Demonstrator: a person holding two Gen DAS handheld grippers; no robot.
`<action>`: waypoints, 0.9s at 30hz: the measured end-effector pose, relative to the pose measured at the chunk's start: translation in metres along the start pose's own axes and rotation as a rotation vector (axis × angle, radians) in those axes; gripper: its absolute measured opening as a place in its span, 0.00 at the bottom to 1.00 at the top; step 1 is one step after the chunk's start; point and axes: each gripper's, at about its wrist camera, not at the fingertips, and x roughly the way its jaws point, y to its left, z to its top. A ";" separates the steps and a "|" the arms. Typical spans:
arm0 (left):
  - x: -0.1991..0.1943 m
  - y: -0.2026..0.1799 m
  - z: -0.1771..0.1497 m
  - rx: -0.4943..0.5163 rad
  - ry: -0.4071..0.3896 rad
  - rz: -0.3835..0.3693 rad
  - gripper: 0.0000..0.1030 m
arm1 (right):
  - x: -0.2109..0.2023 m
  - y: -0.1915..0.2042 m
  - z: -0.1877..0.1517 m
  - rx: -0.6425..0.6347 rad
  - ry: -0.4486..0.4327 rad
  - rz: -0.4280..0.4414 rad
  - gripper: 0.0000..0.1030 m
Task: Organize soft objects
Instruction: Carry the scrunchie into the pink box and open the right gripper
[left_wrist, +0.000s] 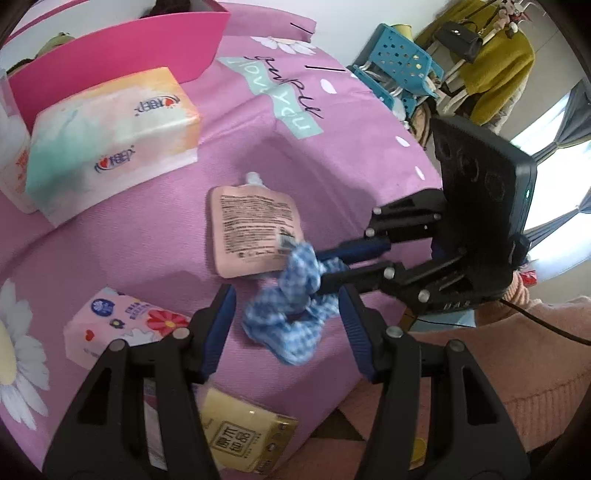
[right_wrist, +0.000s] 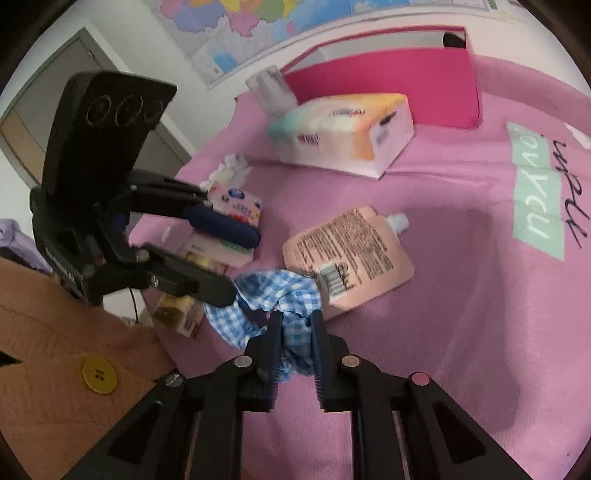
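A blue-and-white checked cloth scrunchie (left_wrist: 291, 314) (right_wrist: 266, 291) lies bunched on the pink bedspread (left_wrist: 332, 155). My right gripper (right_wrist: 296, 315) is shut on it, both blue pads pinching a fold; in the left wrist view it (left_wrist: 319, 267) reaches in from the right. My left gripper (left_wrist: 286, 291) stands open astride the scrunchie, its pads not pressing it; the right wrist view shows it (right_wrist: 242, 266) at the left. A peach spouted pouch (left_wrist: 251, 229) (right_wrist: 351, 254) lies flat just behind the scrunchie.
A large pastel tissue pack (left_wrist: 110, 140) (right_wrist: 343, 129) sits in front of a magenta open box (left_wrist: 122, 55) (right_wrist: 388, 85). Small tissue packs, one flowered (left_wrist: 118, 325) and one yellow (left_wrist: 243, 432), lie near the bed's edge. A person's peach sweater (left_wrist: 517, 369) is close by.
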 end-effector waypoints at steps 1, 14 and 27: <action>-0.001 -0.001 -0.001 0.004 -0.003 -0.022 0.58 | -0.006 0.000 -0.001 0.002 -0.021 0.011 0.12; -0.038 -0.012 0.038 0.044 -0.209 -0.019 0.53 | -0.070 0.004 0.060 -0.052 -0.261 -0.027 0.11; -0.065 0.040 0.144 -0.090 -0.372 0.125 0.53 | -0.072 -0.038 0.171 -0.014 -0.390 -0.164 0.11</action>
